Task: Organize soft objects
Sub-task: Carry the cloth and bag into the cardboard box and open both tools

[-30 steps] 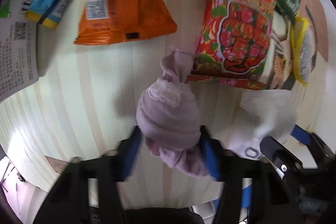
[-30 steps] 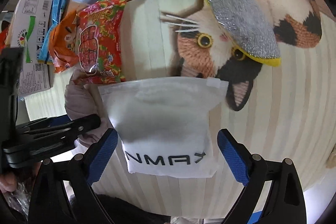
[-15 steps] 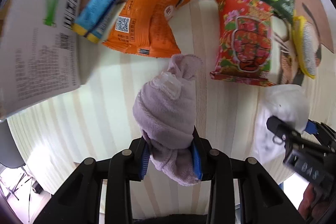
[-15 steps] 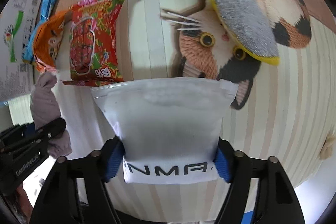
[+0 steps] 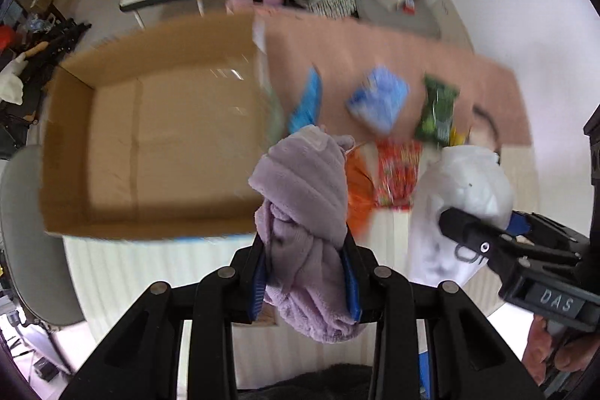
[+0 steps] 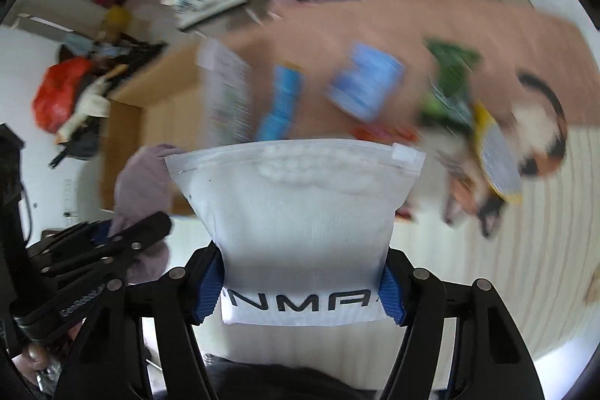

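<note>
My left gripper [image 5: 305,278] is shut on a rolled lilac towel [image 5: 305,197] and holds it in the air, just right of an open cardboard box [image 5: 150,145]. My right gripper [image 6: 302,287] is shut on a white zip bag [image 6: 300,212] printed with black letters, also lifted. The white bag [image 5: 457,208] and right gripper show at the right of the left wrist view. The lilac towel [image 6: 140,182] and left gripper [image 6: 112,246] show at the left of the right wrist view.
Snack packs lie on the mat: a blue pack [image 5: 377,98], a green pack [image 5: 437,109], a red pack [image 5: 397,171], an orange pack [image 5: 358,190] and a blue stick pack [image 5: 305,104]. A yellow-rimmed silver pad [image 6: 497,152] lies on the cat mat [image 6: 540,137]. Cluttered chairs stand behind.
Both grippers have closed on their objects and lifted them off the table. The views tilted up, so the cardboard box and the room behind came into sight.
</note>
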Action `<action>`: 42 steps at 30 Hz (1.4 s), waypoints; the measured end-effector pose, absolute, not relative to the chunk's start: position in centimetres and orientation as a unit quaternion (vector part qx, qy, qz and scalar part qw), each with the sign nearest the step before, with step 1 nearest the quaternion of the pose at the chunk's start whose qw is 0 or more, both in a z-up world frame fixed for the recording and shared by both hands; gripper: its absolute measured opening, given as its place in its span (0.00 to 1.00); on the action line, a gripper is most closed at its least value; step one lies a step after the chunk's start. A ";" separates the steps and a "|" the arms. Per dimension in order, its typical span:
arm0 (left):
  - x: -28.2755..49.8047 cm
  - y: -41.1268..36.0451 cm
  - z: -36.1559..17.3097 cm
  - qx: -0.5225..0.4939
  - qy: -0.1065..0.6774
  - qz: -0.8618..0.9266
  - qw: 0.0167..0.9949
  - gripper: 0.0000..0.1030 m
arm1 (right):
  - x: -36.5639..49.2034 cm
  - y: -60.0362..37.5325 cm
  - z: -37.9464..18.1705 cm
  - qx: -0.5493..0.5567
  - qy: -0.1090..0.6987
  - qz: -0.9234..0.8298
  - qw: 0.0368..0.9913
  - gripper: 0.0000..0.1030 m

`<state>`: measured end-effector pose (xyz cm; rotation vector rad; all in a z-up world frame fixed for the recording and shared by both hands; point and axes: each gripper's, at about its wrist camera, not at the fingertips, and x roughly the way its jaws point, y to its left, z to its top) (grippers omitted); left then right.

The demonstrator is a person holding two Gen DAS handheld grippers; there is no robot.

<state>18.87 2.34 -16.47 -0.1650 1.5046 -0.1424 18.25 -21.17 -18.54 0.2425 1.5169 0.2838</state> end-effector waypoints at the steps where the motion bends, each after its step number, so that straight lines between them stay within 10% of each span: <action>1: 20.3 2.3 -17.1 -0.078 0.678 -0.063 0.729 0.29 | 19.2 -18.9 -17.2 0.110 0.676 0.142 0.714 0.68; 16: 33.9 18.2 -29.1 -0.082 0.723 -0.020 0.686 0.29 | 32.4 4.7 -29.6 0.068 0.710 0.102 0.694 0.68; 42: 37.1 16.5 -37.4 -0.093 0.778 -0.062 0.618 0.31 | 35.8 6.4 -38.6 0.005 0.731 0.050 0.681 0.69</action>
